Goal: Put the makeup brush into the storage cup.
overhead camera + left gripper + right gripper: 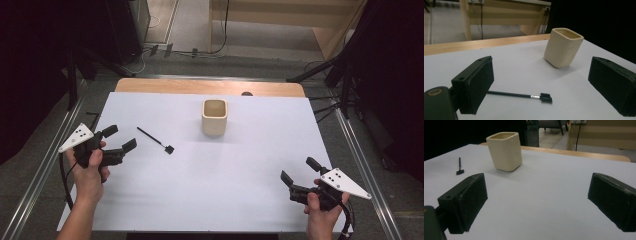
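left gripper [120,138]: near the left edge of the table, held in the person's left hand [90,172]; jaws wide apart, nothing between the pads, nothing held. In the left gripper view [541,82] both pads stand clear of the sheet.
right gripper [300,172]: near the right front corner, held in the right hand [320,212]; jaws spread wide, empty. In the right gripper view [537,205] there is bare sheet between the pads.
brush [155,140]: thin black stick with a small black head, lying flat on the white sheet just beyond the left gripper's jaws, not touching them. In the left gripper view [520,95] it lies in the gap between the jaws, handle end behind the left pad, head toward the middle. In the right gripper view [460,166] it is far off, up-left of the jaws.
cup [215,117]: cream, squarish, upright, open top; beyond the brush, well apart from both grippers. Ahead and right of centre from the left gripper [562,47], ahead and left from the right gripper [504,151].
table [210,190]: white sheet under everything, wooden edge at the far side.
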A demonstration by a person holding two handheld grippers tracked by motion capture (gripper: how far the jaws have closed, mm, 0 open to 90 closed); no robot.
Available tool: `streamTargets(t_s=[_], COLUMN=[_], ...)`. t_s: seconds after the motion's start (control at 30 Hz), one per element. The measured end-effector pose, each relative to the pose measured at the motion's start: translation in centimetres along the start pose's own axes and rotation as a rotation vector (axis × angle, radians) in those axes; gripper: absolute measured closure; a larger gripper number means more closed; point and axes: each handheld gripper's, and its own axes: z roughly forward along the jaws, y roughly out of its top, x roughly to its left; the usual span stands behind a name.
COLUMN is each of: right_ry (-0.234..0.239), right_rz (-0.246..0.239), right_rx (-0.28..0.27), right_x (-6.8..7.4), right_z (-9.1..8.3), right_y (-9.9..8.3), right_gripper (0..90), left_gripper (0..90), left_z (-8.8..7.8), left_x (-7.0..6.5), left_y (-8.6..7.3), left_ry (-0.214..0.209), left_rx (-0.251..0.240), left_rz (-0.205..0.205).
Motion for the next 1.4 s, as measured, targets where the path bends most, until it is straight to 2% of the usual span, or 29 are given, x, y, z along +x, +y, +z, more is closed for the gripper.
streamTargets(t_s=[0.1,0.37,0.67,0.9,1.23,1.4], right_ry=[-0.001,0.001,0.003,0.002,0.004,0.006], right_rz=[-0.002,-0.005,-0.017,-0.015,-0.016,-0.017], right_rx=[-0.001,0.004,0.008,0.014,0.027,0.029], right_x=[0.0,0.0,0.2,0.3,0.2,0.2], right_z=[-0.1,0.1,0.2,0.3,0.7,0.7], right_y=[0.0,0.0,0.0,-0.1,-0.4,-0.5], right_gripper=[3.6,4.1,4.6,4.8,5.1,5.2], left_gripper=[7.2,7.6,7.6,8.3,12.3,13.0], left_z=[0.5,1.5,3.0,4.1,5.7,6.3], left_x=[0.1,1.0,1.2,1.4,2.2,2.4], left_y=[0.3,0.7,1.5,1.9,2.5,2.6], left_ry=[-0.018,-0.01,-0.015,-0.021,-0.001,0.005], left_rx=[0.004,0.027,0.072,0.094,0.15,0.193], left_rz=[0.001,0.002,0.042,0.044,0.069,0.083])
